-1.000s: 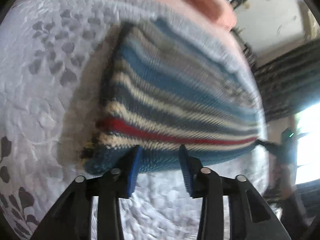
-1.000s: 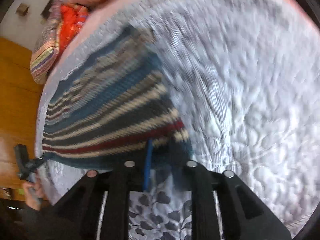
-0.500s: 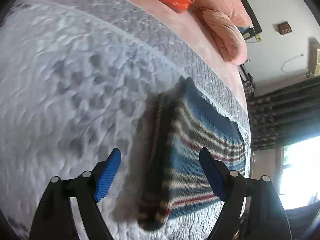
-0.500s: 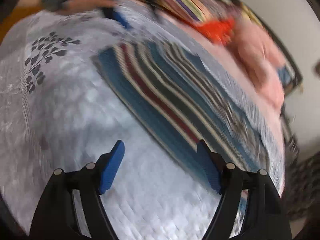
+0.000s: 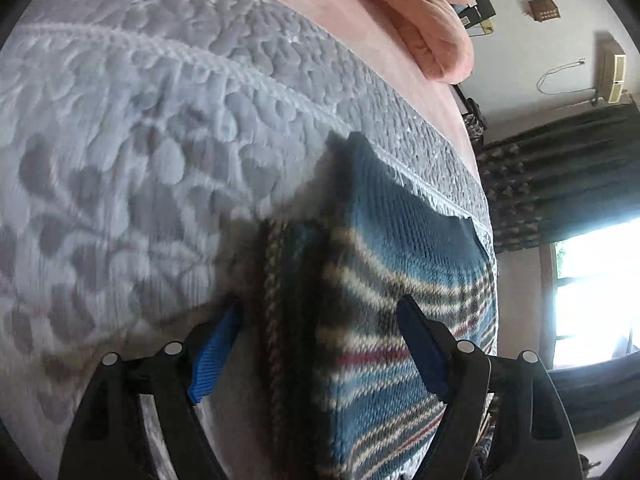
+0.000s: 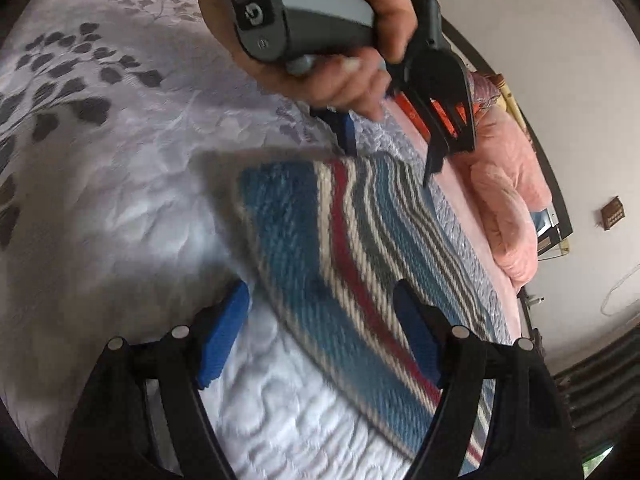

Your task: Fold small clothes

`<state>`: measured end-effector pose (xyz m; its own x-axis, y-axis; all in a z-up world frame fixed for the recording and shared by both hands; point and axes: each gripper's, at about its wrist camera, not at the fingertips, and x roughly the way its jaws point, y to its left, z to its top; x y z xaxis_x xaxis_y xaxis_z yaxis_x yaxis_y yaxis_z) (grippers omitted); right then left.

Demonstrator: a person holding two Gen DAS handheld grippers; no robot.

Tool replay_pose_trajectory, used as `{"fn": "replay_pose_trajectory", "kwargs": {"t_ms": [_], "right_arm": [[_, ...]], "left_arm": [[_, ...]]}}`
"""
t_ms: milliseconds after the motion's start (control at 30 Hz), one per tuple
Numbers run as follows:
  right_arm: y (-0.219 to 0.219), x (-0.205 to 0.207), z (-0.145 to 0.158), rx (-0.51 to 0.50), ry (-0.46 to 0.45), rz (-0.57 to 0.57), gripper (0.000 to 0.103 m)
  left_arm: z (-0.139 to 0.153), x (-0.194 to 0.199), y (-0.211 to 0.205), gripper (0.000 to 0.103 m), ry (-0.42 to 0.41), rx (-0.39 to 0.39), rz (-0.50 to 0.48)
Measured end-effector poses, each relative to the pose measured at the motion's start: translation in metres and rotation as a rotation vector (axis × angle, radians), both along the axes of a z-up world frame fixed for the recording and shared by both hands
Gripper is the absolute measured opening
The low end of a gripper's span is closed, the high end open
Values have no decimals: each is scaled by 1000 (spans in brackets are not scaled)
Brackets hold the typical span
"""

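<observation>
Striped knitted garment (image 6: 344, 264) lying folded flat on the bed's quilted grey cover (image 5: 132, 132), close to the cover's far edge beside the pink sheet (image 5: 360, 36). Left claw (image 5: 316, 356) spread, straddling the garment's thick layered edge; right claw (image 6: 320, 336) spread, empty, over the opposite end. Risk: a pinch taking only the top layer would peel the fold open; a pad could also snag the embossed cover, though blur leaves contact uncertain. Knit coarse, ribbed, limp; cover soft, raised leaf pattern; pink pillow (image 6: 508, 196) plump, crumpled.
</observation>
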<state>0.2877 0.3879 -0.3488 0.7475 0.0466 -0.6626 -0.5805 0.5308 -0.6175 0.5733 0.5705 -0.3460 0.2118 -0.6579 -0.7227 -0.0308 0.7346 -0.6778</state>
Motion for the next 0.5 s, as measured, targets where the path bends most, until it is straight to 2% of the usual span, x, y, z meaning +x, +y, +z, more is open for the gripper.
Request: {"fn": "replay_pose_trajectory", "kwargs": {"t_ms": [33, 67, 167, 233, 267, 300, 367, 500], "right_arm": [[5, 4, -1, 2, -16, -3, 74], [7, 6, -1, 6, -25, -5, 73], [15, 12, -1, 17, -49, -16, 67], [19, 18, -2, 36, -33, -24, 59], [20, 19, -1, 46, -18, -29, 48], [21, 21, 0, 54, -7, -37, 42], [20, 18, 3, 74, -2, -48, 34], [13, 17, 15, 128, 19, -67, 27]], "left_arm": [[0, 3, -2, 60, -5, 8, -2], [-1, 5, -6, 42, 5, 8, -13], [-4, 11, -15, 41, 14, 29, -36], [-5, 14, -15, 41, 26, 22, -33], [-5, 15, -15, 38, 30, 26, -33], [-4, 15, -14, 31, 32, 29, -34], [-2, 16, -15, 27, 41, 27, -33], [8, 20, -16, 24, 55, 56, -36]]}}
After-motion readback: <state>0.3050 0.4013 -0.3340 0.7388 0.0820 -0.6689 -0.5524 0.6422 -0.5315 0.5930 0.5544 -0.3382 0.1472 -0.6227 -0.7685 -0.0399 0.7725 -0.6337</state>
